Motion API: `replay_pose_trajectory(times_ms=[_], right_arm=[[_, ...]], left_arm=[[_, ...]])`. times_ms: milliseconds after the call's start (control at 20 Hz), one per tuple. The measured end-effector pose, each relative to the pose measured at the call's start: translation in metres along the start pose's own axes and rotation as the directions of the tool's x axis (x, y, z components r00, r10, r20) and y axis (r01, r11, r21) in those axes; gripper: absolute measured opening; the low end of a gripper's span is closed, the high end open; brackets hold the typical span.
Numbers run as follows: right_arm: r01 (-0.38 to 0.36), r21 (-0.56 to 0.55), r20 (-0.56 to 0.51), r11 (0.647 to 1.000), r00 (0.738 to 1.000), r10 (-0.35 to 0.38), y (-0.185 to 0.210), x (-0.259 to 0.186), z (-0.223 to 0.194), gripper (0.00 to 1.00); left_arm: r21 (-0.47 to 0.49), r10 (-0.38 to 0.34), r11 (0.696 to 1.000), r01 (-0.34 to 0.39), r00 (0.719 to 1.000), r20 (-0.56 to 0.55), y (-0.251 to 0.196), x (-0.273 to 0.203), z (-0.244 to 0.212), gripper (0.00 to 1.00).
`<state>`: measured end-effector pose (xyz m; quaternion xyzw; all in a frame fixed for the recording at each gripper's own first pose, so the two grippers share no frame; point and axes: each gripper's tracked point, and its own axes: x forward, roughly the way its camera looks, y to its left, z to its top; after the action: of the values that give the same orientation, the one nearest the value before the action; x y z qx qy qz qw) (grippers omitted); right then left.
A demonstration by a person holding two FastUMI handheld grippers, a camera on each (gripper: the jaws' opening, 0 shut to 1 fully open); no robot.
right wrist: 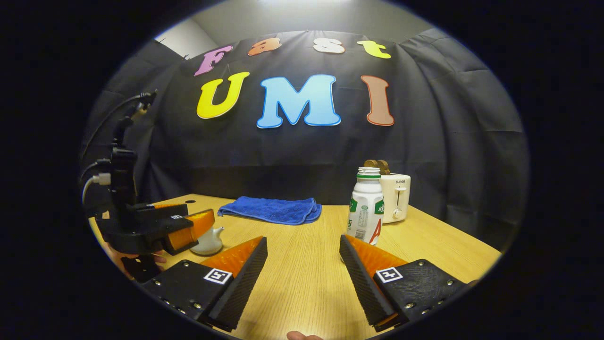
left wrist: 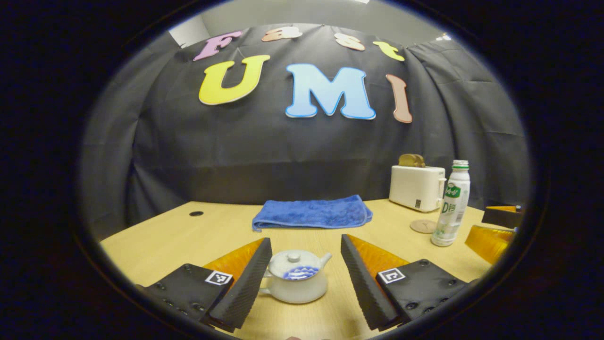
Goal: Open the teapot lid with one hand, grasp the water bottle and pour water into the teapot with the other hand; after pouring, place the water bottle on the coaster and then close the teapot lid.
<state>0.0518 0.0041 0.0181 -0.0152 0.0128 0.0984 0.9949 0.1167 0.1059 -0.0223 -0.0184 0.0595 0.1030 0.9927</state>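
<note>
Wooden table [left wrist: 155,236]: teapot [left wrist: 295,278], lid on, sits between the wide-open left gripper [left wrist: 306,278], seemingly untouched. Right gripper [right wrist: 302,274] spread wide over bare wood; bottle [right wrist: 365,212] upright near its right finger, coaster [left wrist: 423,226] beside.

both views low, facing table [left wrist: 188,236], towel [right wrist: 271,209]
</note>
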Motion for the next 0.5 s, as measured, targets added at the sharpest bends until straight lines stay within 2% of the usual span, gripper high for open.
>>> replay_pose_trajectory(times_ms=[250,300,400,500], right_arm=[[-0.005,0.0,0.01,1.0,1.0,0.005,-0.002,0.003,0.001,0.95],[-0.004,0.002,0.005,1.0,1.0,0.004,-0.003,0.004,0.0,0.95],[0.003,0.004,0.001,1.0,1.0,-0.003,-0.007,0.005,-0.001,0.95],[0.005,0.017,0.004,1.0,1.0,-0.005,-0.01,0.005,-0.001,0.95]], left_arm=[[0.024,0.008,1.0,-0.01,0.998,0.064,0.0,0.011,0.018,1.0],[0.019,0.018,1.0,-0.019,0.998,0.057,0.002,0.013,0.016,0.95],[0.003,0.026,1.0,-0.026,1.0,0.01,0.004,0.023,0.001,0.77],[0.01,0.034,0.999,-0.034,0.999,-0.021,0.006,0.026,-0.003,0.7]])
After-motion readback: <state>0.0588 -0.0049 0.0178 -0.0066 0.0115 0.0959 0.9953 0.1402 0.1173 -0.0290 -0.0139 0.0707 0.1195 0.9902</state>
